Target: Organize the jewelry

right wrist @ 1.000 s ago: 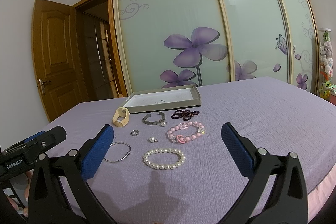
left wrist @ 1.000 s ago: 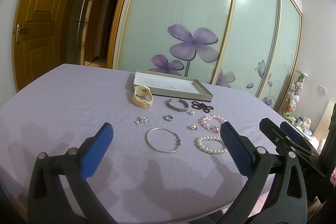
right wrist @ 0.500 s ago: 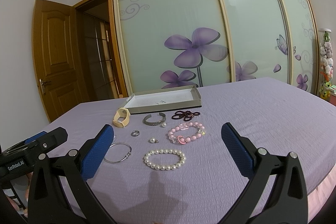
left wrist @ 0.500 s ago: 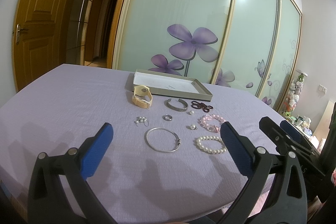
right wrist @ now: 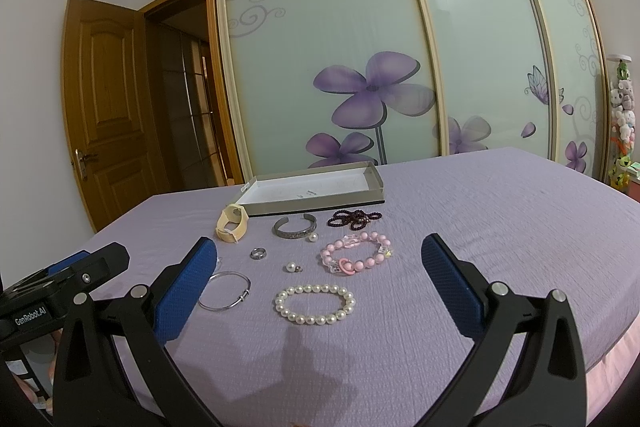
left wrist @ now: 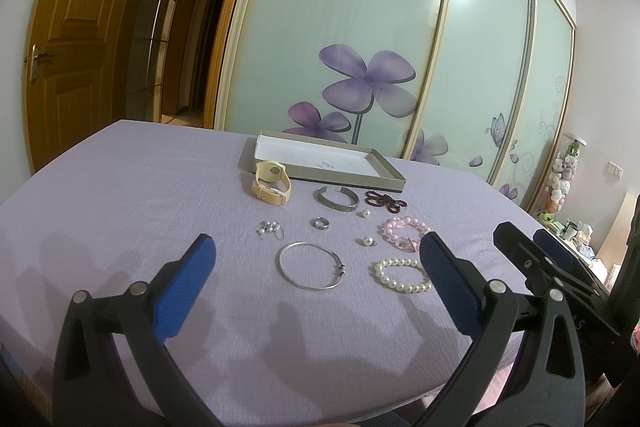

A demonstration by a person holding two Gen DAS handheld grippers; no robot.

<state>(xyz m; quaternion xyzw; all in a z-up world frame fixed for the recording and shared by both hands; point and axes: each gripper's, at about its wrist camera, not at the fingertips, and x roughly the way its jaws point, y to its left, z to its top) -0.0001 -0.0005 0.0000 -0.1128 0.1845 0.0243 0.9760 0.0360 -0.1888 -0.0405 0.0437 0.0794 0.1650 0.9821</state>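
- My left gripper (left wrist: 316, 251) hangs above the near edge of the purple bedspread (left wrist: 120, 195), its blue pads spread wide with nothing between them
- Farthest left among the jewelry I see a small cluster of pearl earrings (left wrist: 269, 228), lying apart from the rest
- Behind it, the cream watch (left wrist: 271, 183) stands on its strap, touching or just in front of the near wall of the grey tray (left wrist: 352, 182); I cannot tell which
- The thin silver bangle (left wrist: 311, 265) lies flat, framed between my left pads, with the small silver ring (left wrist: 321, 223) just beyond it
- The engraved open cuff (left wrist: 338, 199) sits near the tray's front wall, a loose pearl (left wrist: 365, 213) just beside its right end
- A second pearl stud (left wrist: 367, 241) lies between the bangle and the pink bead bracelet (right wrist: 354, 253)
- The dark red bead strand (right wrist: 354, 218) is bunched up to the right of the cuff, in front of the tray
- The white pearl bracelet (right wrist: 315, 304) is the nearest piece to my right gripper (right wrist: 316, 255), lying flat between its pads in that view
- My right gripper is likewise wide open and empty, held over the bedspread's front edge, with the tip of the left one showing at its left
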